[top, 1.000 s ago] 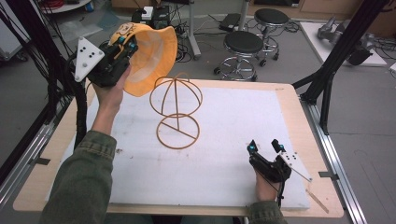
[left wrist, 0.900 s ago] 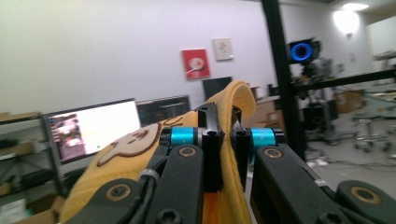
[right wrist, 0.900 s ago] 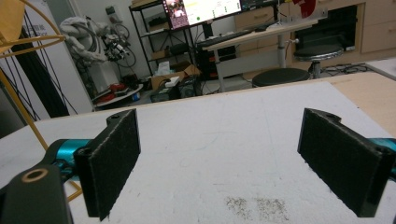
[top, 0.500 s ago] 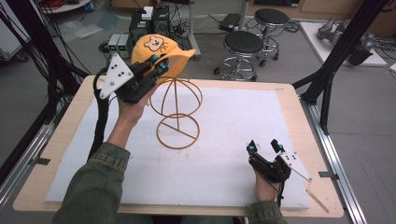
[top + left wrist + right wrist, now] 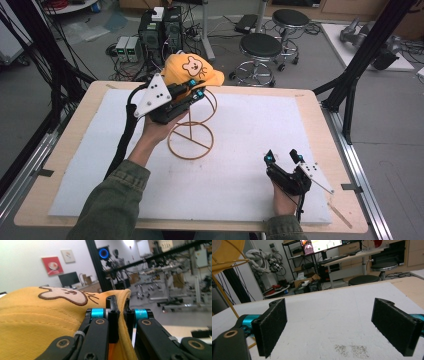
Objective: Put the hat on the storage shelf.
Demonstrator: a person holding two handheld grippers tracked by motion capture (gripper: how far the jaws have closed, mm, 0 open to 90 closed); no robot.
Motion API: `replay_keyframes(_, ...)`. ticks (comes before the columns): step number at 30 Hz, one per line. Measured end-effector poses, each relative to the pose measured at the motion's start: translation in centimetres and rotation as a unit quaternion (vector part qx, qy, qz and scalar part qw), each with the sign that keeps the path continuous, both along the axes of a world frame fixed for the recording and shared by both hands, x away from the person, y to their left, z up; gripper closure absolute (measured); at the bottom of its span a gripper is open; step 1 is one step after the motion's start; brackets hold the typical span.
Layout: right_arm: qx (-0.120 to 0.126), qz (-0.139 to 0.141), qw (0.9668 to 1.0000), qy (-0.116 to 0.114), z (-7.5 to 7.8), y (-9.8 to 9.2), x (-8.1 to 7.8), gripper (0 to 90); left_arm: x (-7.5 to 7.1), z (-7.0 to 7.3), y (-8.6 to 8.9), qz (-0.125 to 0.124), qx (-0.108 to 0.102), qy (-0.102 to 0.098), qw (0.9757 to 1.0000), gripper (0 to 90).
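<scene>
Wire stand (image 5: 192,125) sits right under my yellow cap (image 5: 192,70); left gripper (image 5: 194,91) pinches its brim, right gripper (image 5: 282,156) wide open, empty.

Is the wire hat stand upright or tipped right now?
Upright. The wire stand has its round base flat on the white mat, while the left gripper brings the yellow cap over its top.

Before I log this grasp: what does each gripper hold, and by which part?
The left gripper pinches the yellow cap by a fold at its edge. The right gripper is open, holding nothing.
</scene>
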State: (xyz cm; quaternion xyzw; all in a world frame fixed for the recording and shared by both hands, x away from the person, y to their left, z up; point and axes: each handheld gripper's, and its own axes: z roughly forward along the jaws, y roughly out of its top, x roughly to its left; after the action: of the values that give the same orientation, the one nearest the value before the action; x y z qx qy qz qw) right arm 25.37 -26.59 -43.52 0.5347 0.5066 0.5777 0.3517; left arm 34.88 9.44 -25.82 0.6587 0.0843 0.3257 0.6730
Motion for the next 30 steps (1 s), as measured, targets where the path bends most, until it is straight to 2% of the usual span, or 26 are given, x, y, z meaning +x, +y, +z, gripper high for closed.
replay_keyframes(1,0.000,0.000,1.0000,0.000,0.0,0.0,0.0,12.0,-0.1,-0.4,-0.5,-0.013,0.021,0.009,0.9997,86.8)
replay_keyframes(4,0.001,0.000,1.0000,0.000,0.0,0.0,0.0,12.0,-0.4,-1.3,-1.2,-0.027,0.054,0.028,0.9978,86.8)
replay_keyframes(6,0.001,0.001,1.0000,0.000,0.0,0.0,0.0,12.0,-0.5,-1.7,-1.3,-0.030,0.062,0.032,0.9971,86.8)
replay_keyframes(7,0.000,0.001,1.0000,-0.001,0.0,0.0,0.0,12.0,-0.6,-2.4,-1.4,-0.036,0.070,0.044,0.9959,86.8)
replay_keyframes(9,0.001,0.000,1.0000,0.001,0.0,0.0,0.0,12.0,-0.5,-2.7,-1.4,-0.036,0.072,0.051,0.9954,86.8)
replay_keyframes(10,0.001,0.000,1.0000,0.001,0.0,0.0,0.0,12.0,-0.3,-3.3,-1.3,-0.035,0.086,0.064,0.9936,86.8)
replay_keyframes(14,0.003,0.001,1.0000,0.001,0.0,0.0,0.0,12.0,-0.3,-4.6,-0.9,-0.032,0.111,0.080,0.9901,86.7)
replay_keyframes(19,0.003,0.001,1.0000,0.003,0.0,-0.1,0.0,12.0,-0.7,-5.6,-0.4,-0.025,0.123,0.087,0.9882,86.7)
replay_keyframes(24,0.005,-0.002,1.0000,0.002,0.0,-0.1,0.0,12.1,-0.8,-5.9,-0.2,-0.021,0.149,0.106,0.9829,86.6)
replay_keyframes(30,0.008,-0.002,1.0000,0.003,0.0,-0.2,0.0,12.1,-0.6,-5.9,0.1,-0.026,0.152,0.125,0.9801,86.2)
